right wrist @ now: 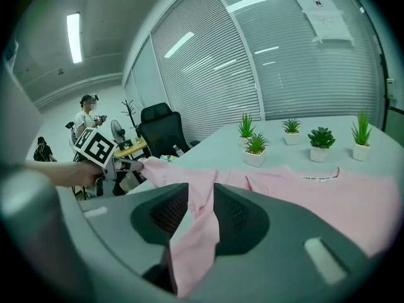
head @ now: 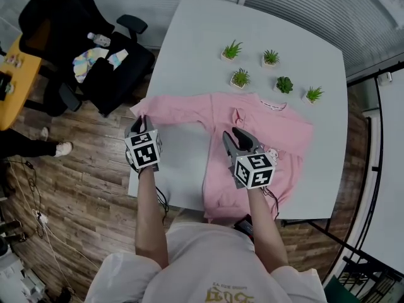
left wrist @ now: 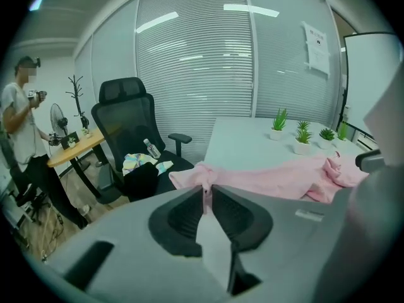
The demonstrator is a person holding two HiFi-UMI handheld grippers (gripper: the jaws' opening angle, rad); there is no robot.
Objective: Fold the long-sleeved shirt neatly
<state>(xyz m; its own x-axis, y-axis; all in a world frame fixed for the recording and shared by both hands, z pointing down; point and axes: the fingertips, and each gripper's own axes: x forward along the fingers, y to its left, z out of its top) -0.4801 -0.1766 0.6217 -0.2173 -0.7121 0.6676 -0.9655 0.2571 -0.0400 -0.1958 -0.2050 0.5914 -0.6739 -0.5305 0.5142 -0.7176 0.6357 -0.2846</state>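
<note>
A pink long-sleeved shirt point(head: 281, 131) lies spread across a white worktop point(head: 189, 49), in front of five small potted plants point(head: 240, 77). The left tool point(head: 142, 120) is clenched on the end of the outstretched sleeve point(head: 183, 111) at the worktop's edge. The right tool point(head: 235, 134) grips a fold of pink fabric near the shirt's middle.

Five small potted plants point(head: 240, 78) and one pink long-sleeved shirt point(head: 252, 122) are sitting on the single white tabletop point(head: 202, 43). Two grippers are showing over it, one left gripper point(head: 142, 120) and one right gripper point(head: 235, 134). One black office chair point(head: 76, 17) is standing beside the tabletop, carrying one bottle point(head: 99, 40).
</note>
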